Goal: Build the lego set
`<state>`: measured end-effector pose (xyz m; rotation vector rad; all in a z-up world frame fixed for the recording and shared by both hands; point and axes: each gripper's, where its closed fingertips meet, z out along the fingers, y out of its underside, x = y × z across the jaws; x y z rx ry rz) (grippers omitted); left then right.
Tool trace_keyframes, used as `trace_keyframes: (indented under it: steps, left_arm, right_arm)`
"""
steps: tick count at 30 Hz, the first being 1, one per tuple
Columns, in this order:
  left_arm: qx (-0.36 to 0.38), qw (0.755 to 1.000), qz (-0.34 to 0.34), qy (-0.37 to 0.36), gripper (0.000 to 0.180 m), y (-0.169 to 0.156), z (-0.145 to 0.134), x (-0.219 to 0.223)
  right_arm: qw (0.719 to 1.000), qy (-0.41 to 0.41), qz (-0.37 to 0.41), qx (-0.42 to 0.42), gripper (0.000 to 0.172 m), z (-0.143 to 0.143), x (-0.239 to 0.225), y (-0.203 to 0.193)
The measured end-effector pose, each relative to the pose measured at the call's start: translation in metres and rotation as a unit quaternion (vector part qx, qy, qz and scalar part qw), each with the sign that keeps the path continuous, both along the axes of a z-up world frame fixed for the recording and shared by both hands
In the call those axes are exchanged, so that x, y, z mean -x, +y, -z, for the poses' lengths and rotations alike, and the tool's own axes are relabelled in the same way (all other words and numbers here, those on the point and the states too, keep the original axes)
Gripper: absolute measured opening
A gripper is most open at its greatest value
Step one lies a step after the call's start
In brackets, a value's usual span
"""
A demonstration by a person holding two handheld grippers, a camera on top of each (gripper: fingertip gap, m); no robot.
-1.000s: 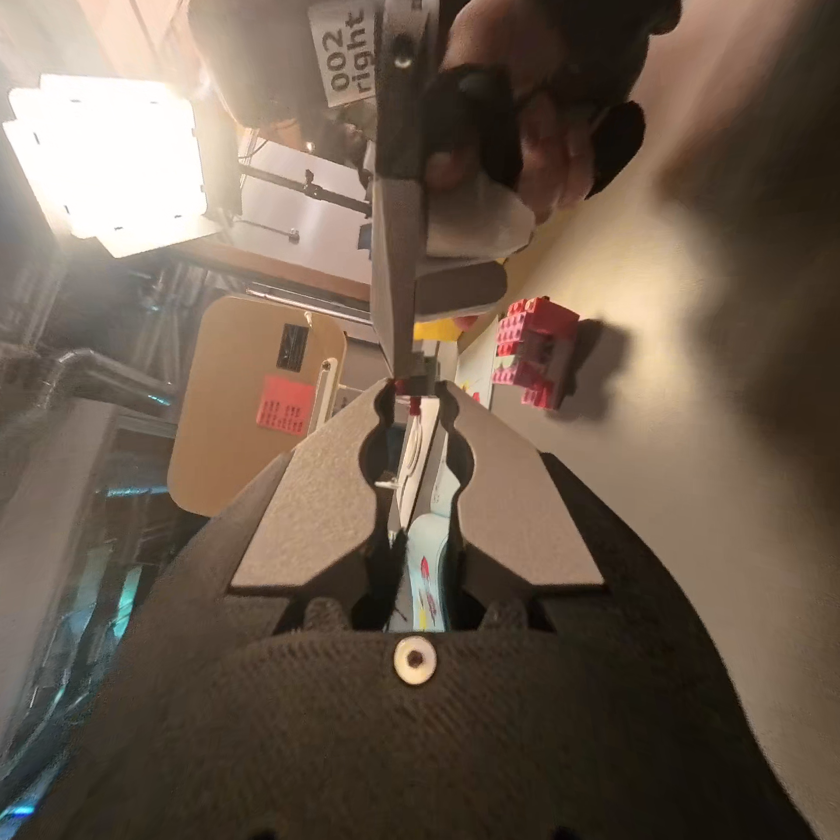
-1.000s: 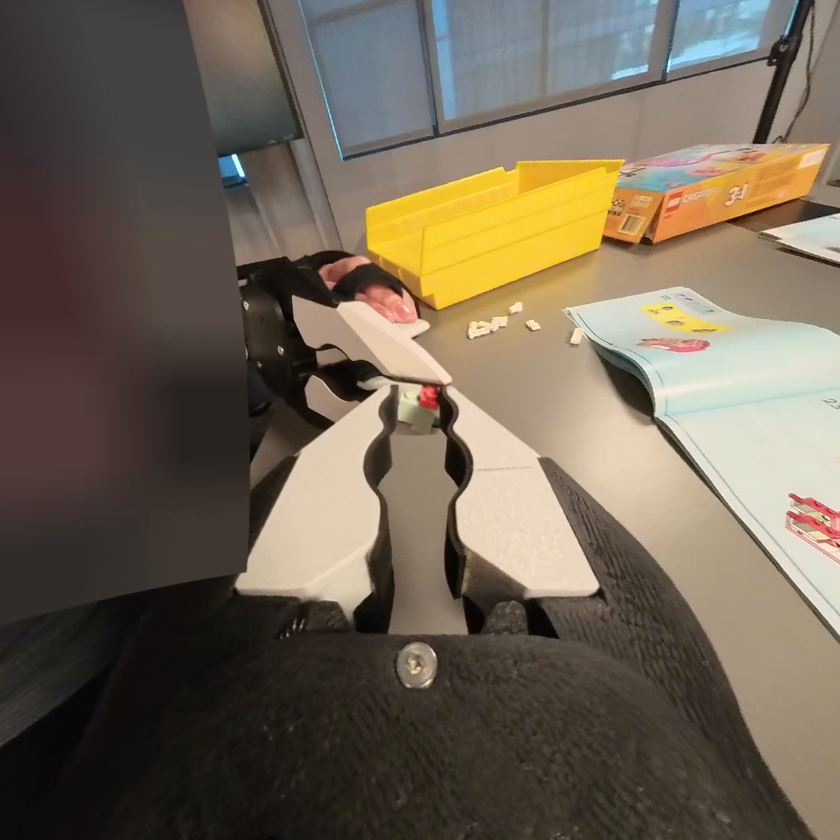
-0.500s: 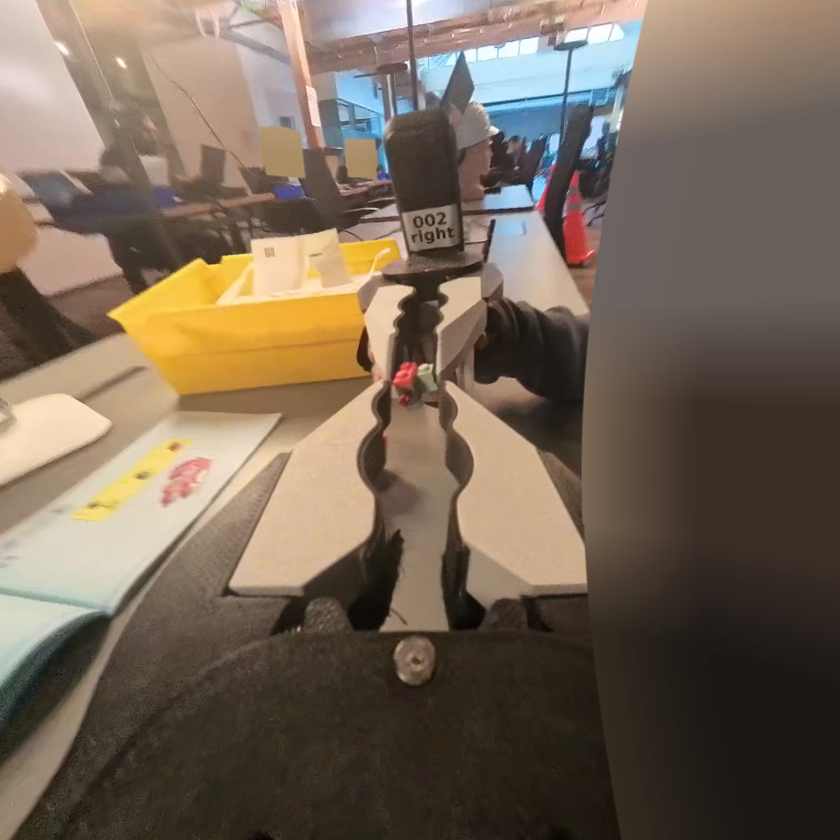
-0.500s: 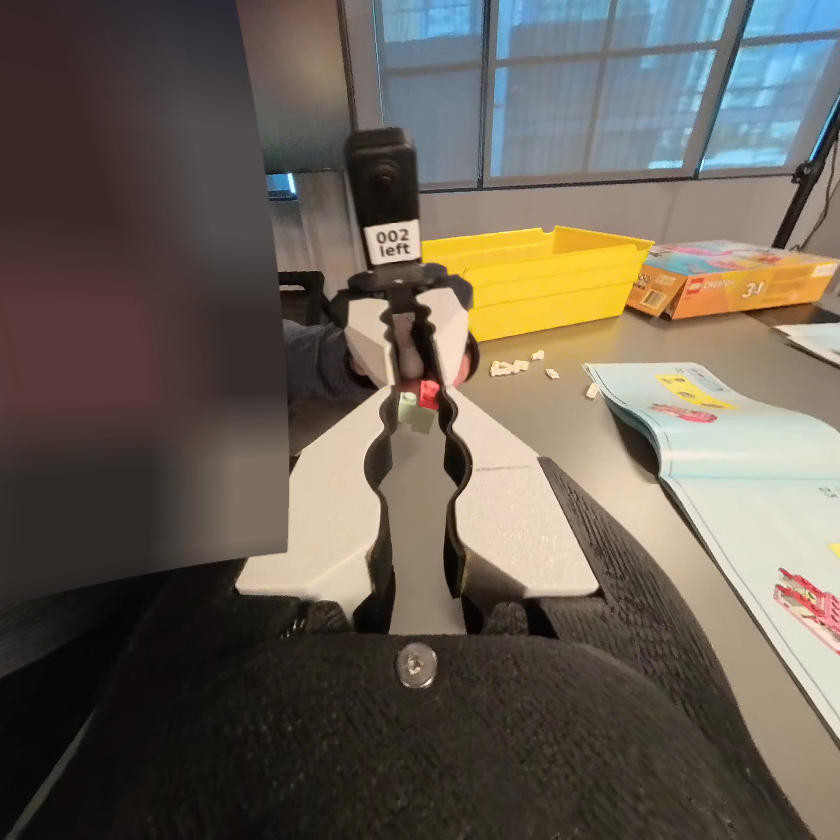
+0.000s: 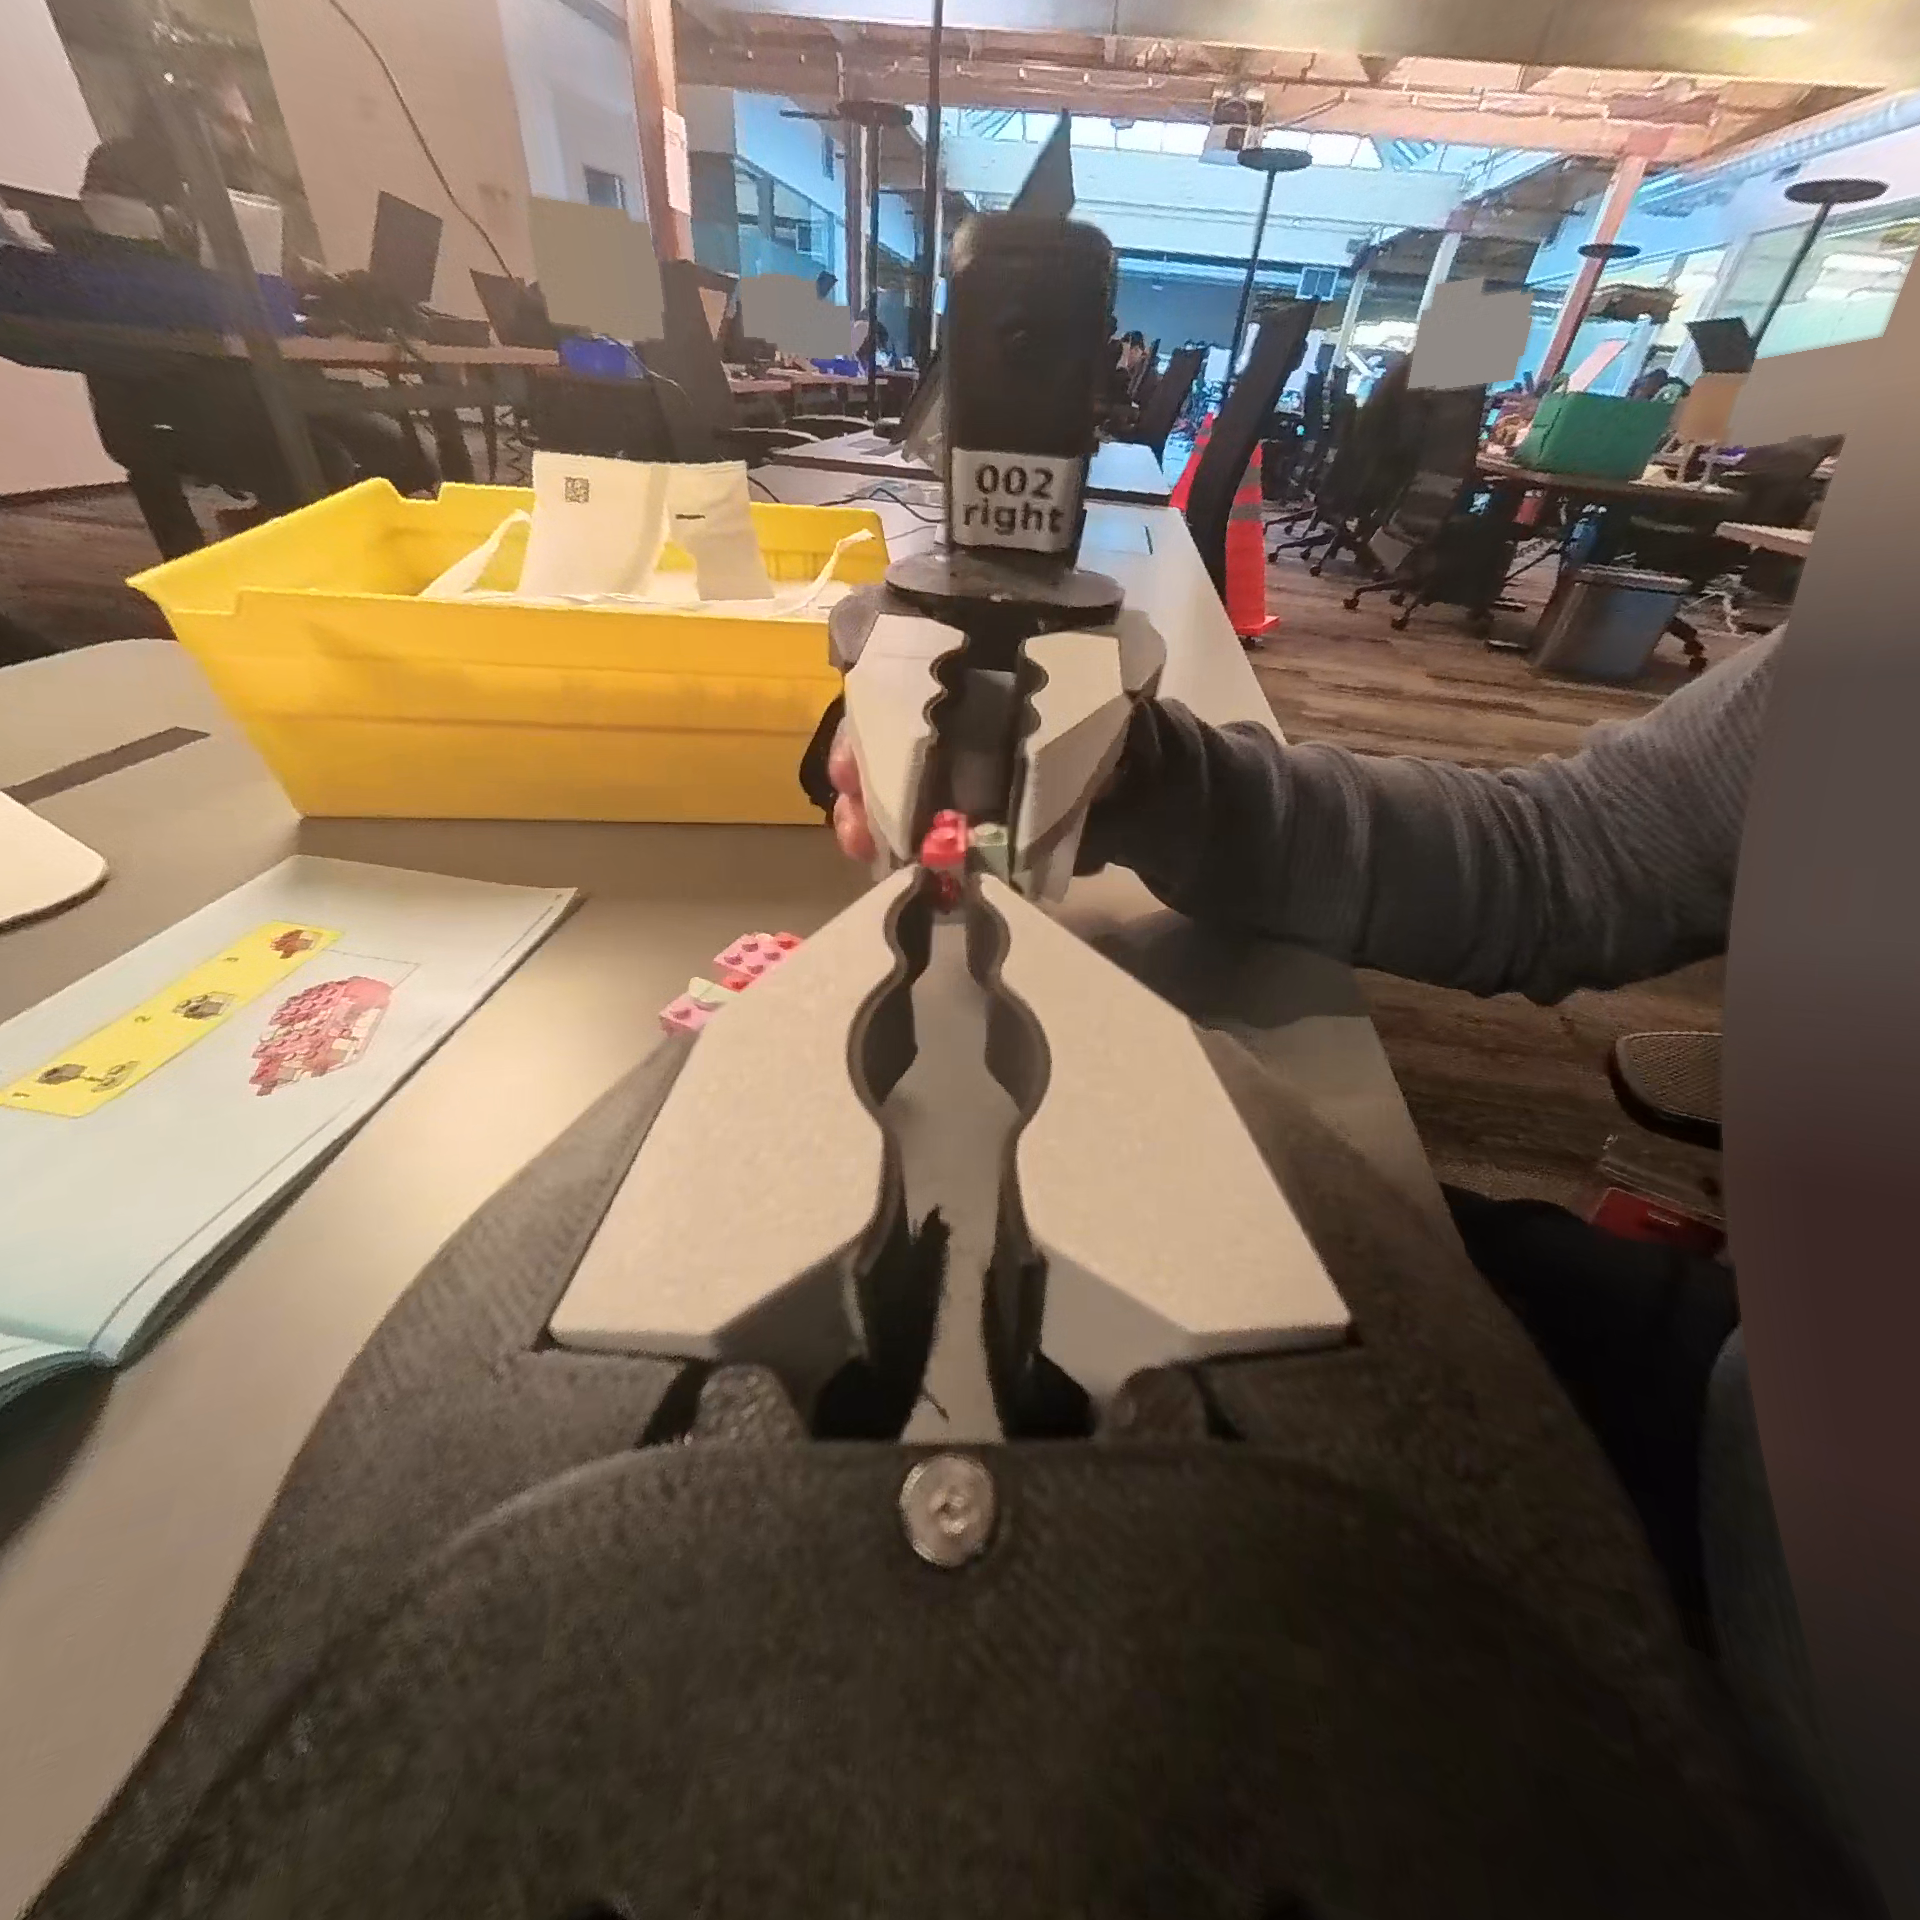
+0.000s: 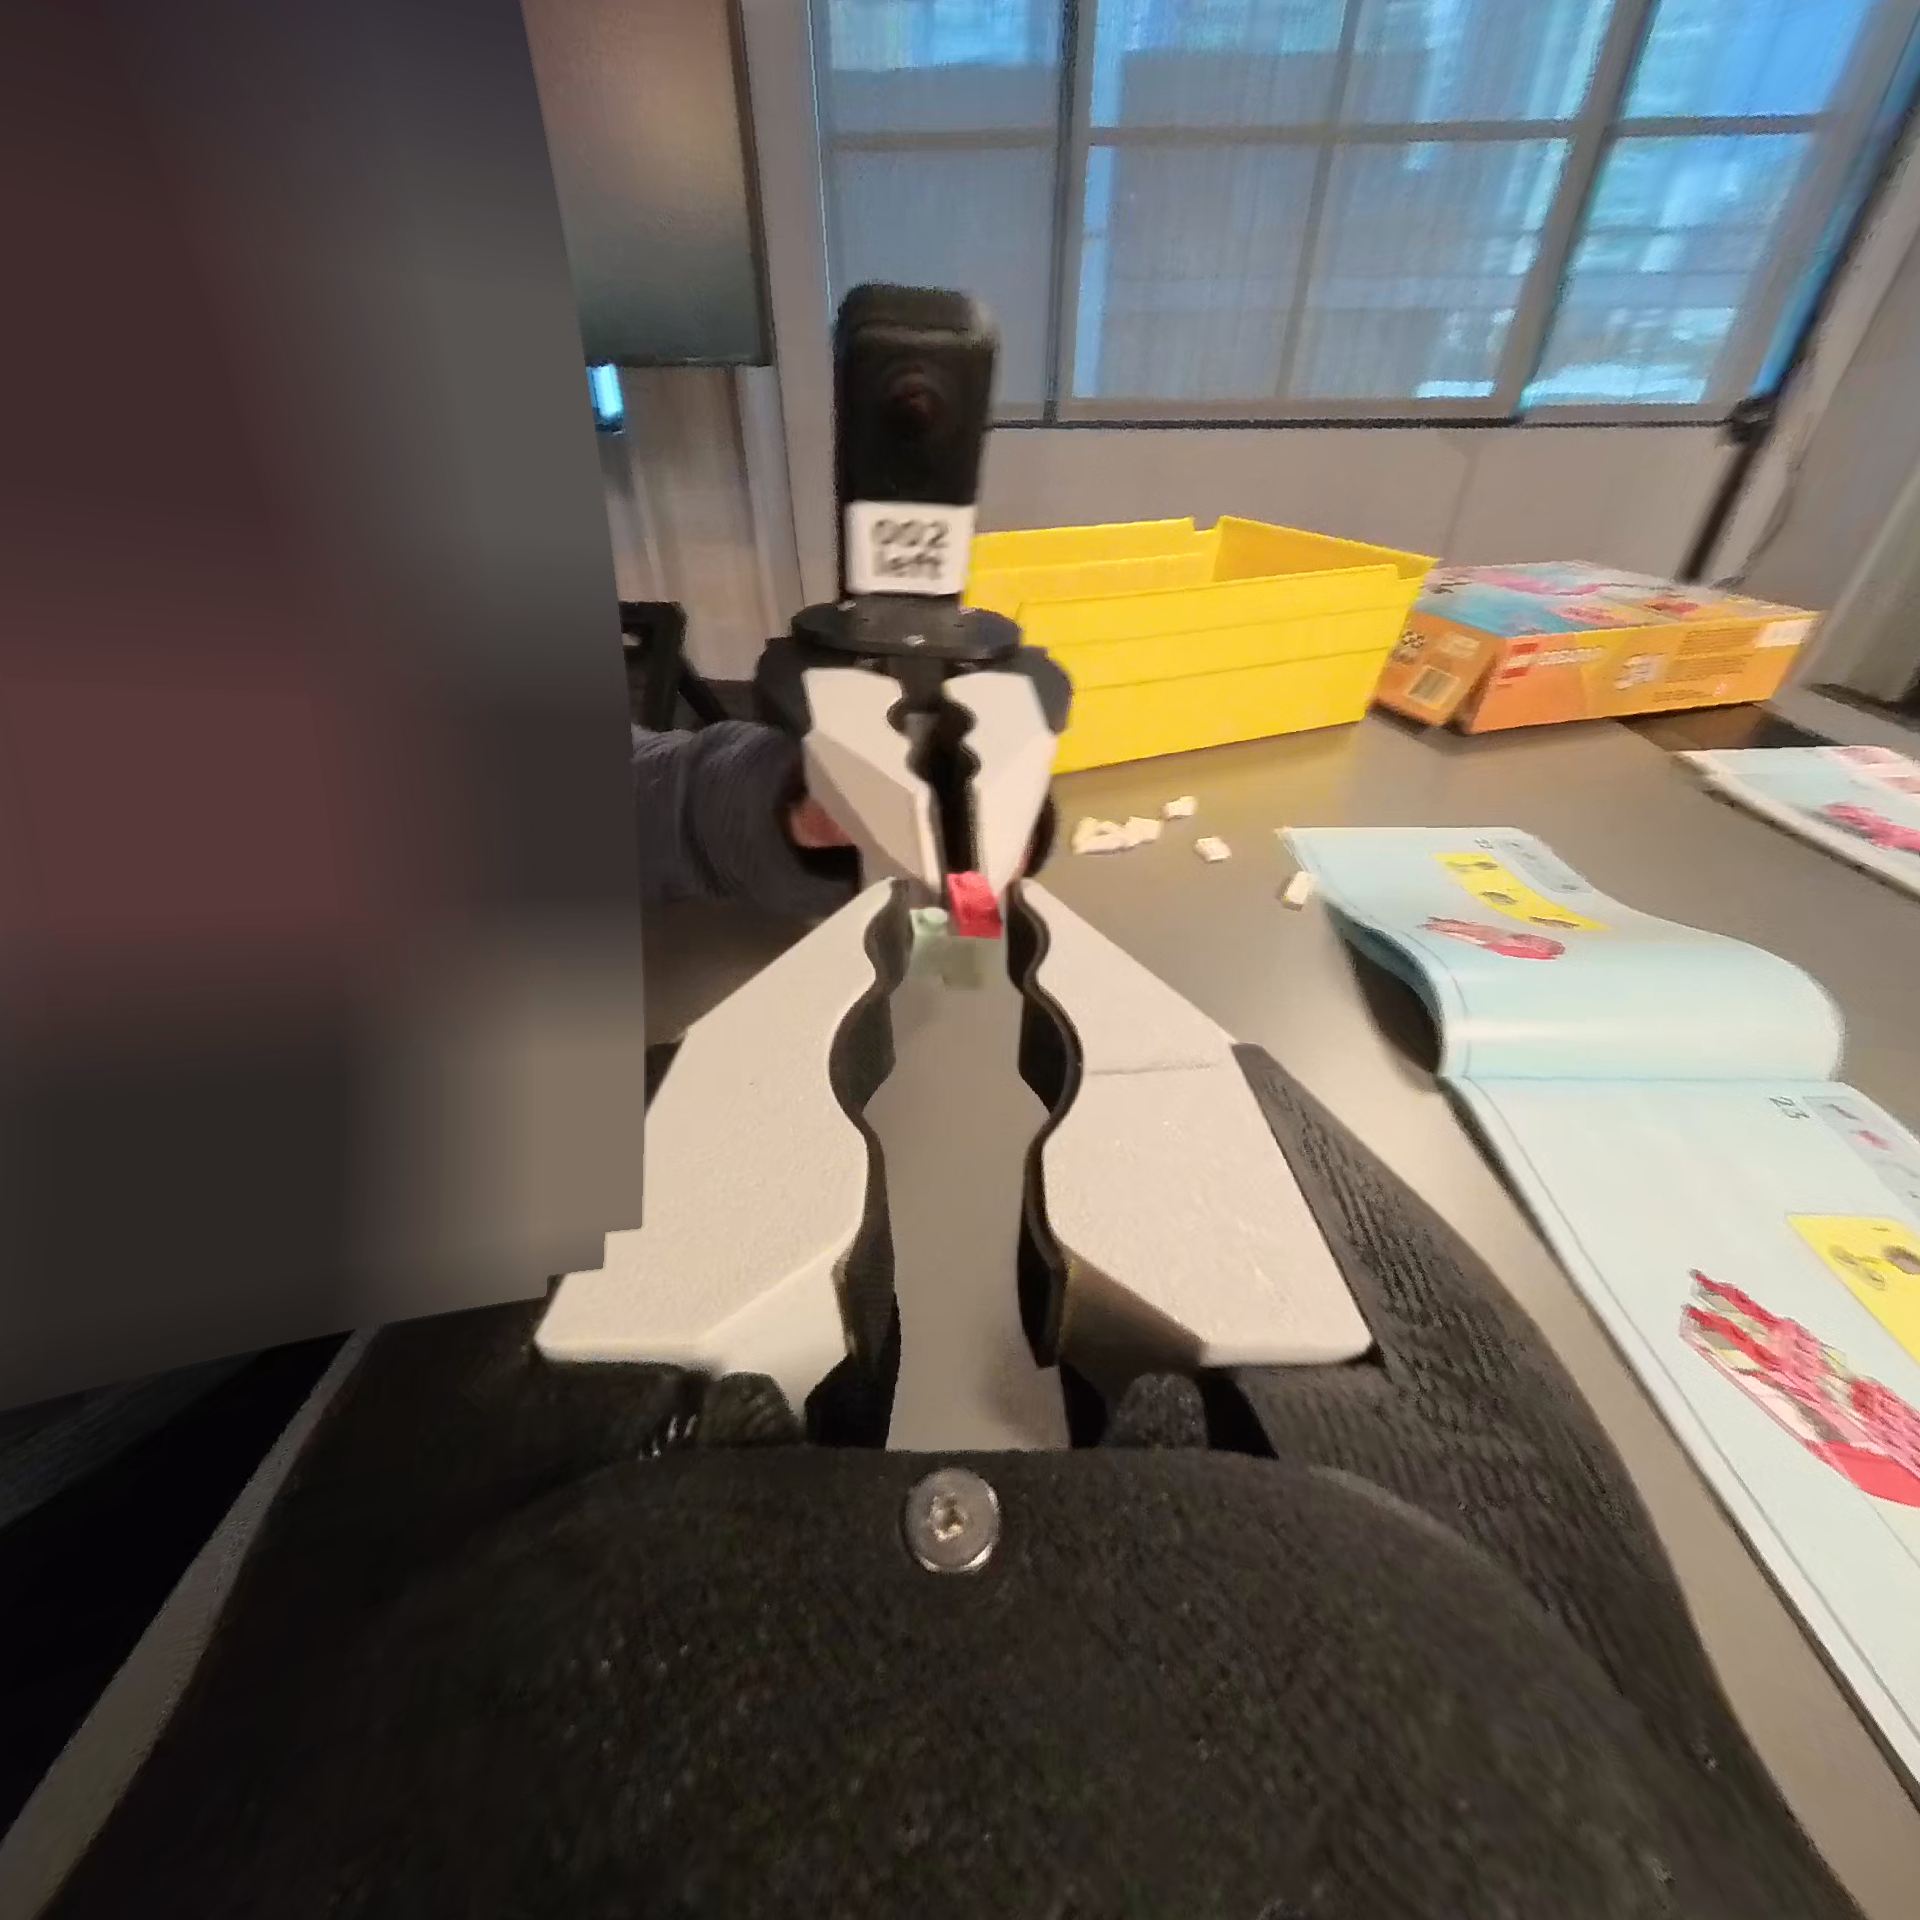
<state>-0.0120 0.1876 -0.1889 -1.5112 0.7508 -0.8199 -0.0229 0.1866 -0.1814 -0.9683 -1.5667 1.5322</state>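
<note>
Right now, one open booklet (image 5: pixel 260 1039) and a little clump of pink bricks (image 5: pixel 748 956) lie on the table (image 5: pixel 675 873) to the left of the left gripper (image 5: pixel 940 902), whose jaws are nearly closed and pinch one red brick (image 5: pixel 943 844) at their tips. Touching it is one green brick (image 6: pixel 935 940), pinched in the slightly wider jaws of the right gripper (image 6: pixel 951 914), tip to tip with the left. Beyond and right of those jaws lie about six white bits (image 6: pixel 1127 829), one yellow bin (image 6: pixel 1195 644) and one orange box (image 6: pixel 1600 655).
</note>
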Motion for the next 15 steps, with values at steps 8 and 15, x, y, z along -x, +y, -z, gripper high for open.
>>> trace_keyframes:
  steps: [8,15]
  left_arm:
    - [0.011,0.993,-0.120,0.013,0.003,0.027,0.003,0.047]
    - [0.030,0.990,-0.135,0.027,0.003,0.032,0.013,0.057]
  right_arm:
    - [0.970,-0.151,0.155,-0.113,0.066,0.055,0.003,0.056]
    - [0.930,-0.269,0.186,-0.167,0.047,0.101,-0.001,0.071]
